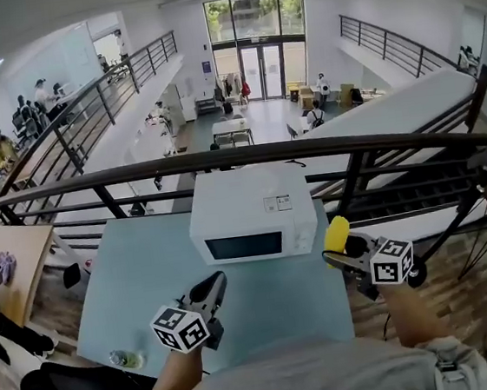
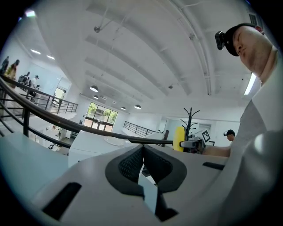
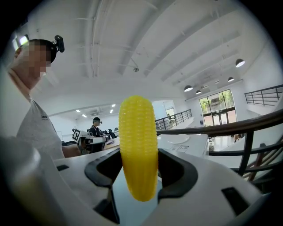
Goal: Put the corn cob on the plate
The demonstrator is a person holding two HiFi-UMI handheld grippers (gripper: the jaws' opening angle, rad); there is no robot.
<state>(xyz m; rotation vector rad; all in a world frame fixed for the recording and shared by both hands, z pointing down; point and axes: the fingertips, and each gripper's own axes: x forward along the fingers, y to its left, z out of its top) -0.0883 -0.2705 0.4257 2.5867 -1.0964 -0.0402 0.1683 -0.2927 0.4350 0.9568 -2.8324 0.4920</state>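
The yellow plastic corn cob (image 3: 138, 145) shows rows of small kernels. The white box-shaped microwave oven (image 1: 252, 206) has a dark window; the flat table top (image 1: 123, 291) is pale blue-grey. The left gripper (image 1: 212, 282) and right gripper (image 1: 336, 256) are white, with black-and-white patterned cubes.

One corn cob (image 1: 336, 233), one microwave (image 1: 253, 215), two tongs (image 1: 208, 286) (image 1: 338, 254)

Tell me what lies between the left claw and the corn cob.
Only bare table top, in the head view: nothing stands between the left claw and the corn cob in the right claw; the microwave sits just behind.
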